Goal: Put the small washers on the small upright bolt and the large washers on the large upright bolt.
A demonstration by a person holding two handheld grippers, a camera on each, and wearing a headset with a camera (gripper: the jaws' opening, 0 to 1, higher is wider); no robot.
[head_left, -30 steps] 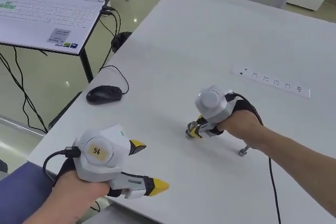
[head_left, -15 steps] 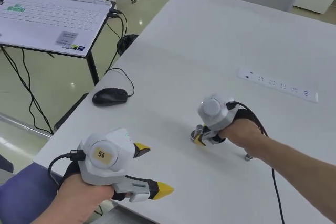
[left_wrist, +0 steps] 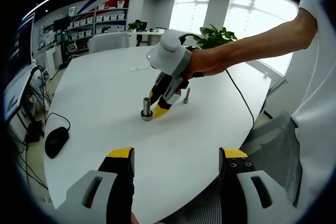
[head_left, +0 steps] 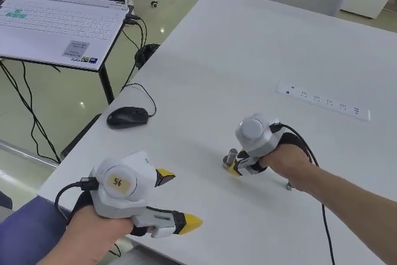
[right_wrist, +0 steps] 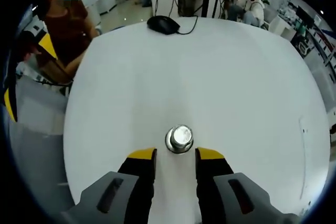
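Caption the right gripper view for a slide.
Open right tool poised just before the large upright bolt on a white table.

The right hand-held gripper (head_left: 234,167) sits just beside the large upright bolt (head_left: 231,155) mid-bench (head_left: 248,60); the left hand-held gripper (head_left: 177,198) hovers, jaws spread, at the near edge.

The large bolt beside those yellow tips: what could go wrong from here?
The right gripper sits open right beside the large bolt; a nudge could tip it over. The small bolt stands close by the person's hand, so it might get knocked when that hand moves.
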